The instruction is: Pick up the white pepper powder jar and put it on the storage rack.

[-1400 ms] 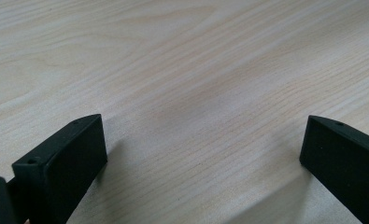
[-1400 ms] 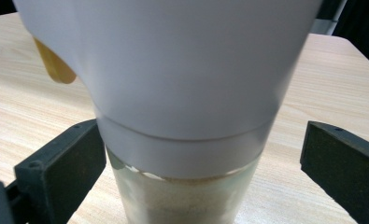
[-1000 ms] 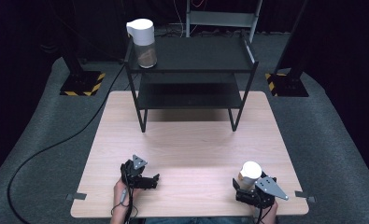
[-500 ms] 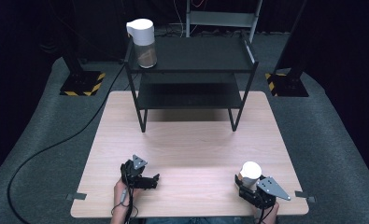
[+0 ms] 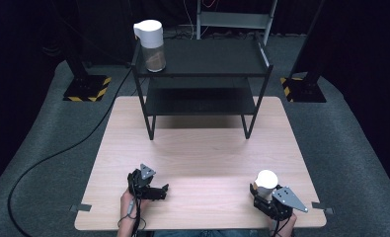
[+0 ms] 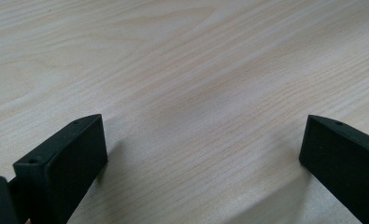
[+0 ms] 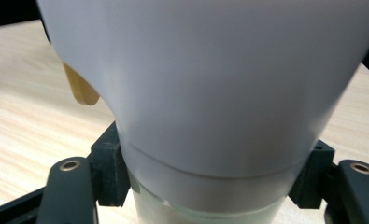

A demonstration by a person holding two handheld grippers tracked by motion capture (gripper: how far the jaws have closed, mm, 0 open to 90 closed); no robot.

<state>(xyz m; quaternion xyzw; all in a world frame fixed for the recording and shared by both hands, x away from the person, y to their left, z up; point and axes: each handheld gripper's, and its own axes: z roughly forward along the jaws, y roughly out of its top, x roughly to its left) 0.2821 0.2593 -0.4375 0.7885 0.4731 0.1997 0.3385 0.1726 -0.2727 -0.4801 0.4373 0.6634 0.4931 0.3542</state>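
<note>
High view: a black shelf rack (image 5: 202,74) stands at the far side of the surface (image 5: 202,158), bearing a white-topped dispenser (image 5: 150,44) at its left corner. Well nearer than the rack, at the surface's right, a second white-topped container (image 5: 266,181) stands between the right tool's (image 5: 259,193) jaws, which have just closed and pinch its lower body, perhaps clear glass. Left of it, the left tool (image 5: 164,189) hangs spread over bare wood, holding nothing.

No readable text, label, brand, number or sign on anything here.
</note>
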